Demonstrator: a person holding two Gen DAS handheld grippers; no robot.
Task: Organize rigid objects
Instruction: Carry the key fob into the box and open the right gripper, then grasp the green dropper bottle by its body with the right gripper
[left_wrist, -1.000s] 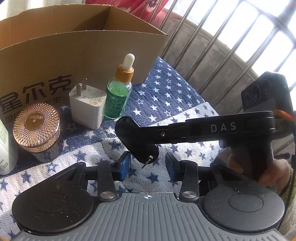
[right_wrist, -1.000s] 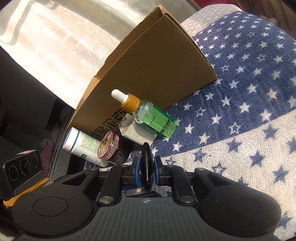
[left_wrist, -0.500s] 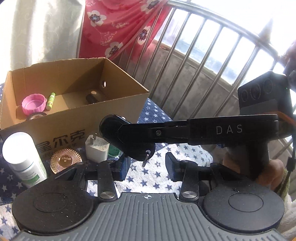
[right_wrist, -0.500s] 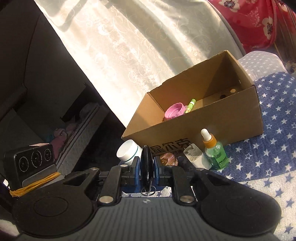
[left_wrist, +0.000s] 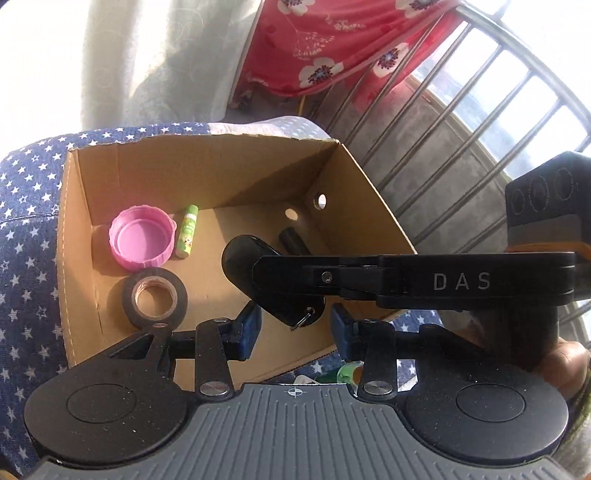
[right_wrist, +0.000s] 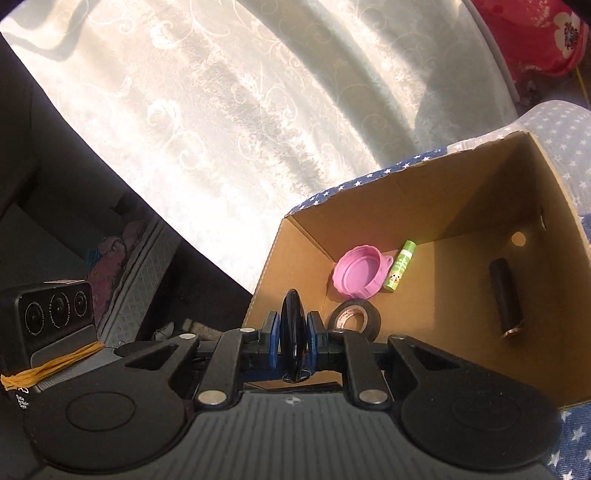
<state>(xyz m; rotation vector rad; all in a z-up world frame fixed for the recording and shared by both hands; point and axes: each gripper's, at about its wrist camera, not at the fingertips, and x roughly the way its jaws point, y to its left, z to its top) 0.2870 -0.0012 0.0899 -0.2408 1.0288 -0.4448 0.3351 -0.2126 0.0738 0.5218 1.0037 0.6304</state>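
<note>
1. Right gripper (right_wrist: 291, 338): blue pads clamped on a flat black disc (right_wrist: 293, 332) with a small key ring at its lower edge. In the left view the disc (left_wrist: 255, 273) hangs at frame centre, over the open cardboard box (left_wrist: 373, 206).
2. Left gripper (left_wrist: 293, 330): fingers apart, nothing between them; it sits low in the frame at the box's near wall.
3. Step in hand, as I judge it: drop the disc into the box. Advice: lower it over the bare floor patch at centre of the left view, between the tape and the black cylinder, before parting the pads. A thin disc released on edge may roll or bounce, so tilt it flat and release low. Keep the left gripper out of the drop path.
4. Count inside the box:
   - pink lid (left_wrist: 142, 236): 1, open side up, upper left
   - green stick (left_wrist: 187, 230): 1, just beside the lid
   - black tape roll (left_wrist: 155, 297): 1, near the lid
   - black cylinder (right_wrist: 506, 299): 1, right side
5. Outside the box, bottom centre of the left view, part of a green bottle (left_wrist: 349, 371) shows; how many things lie there cannot be told.
</note>
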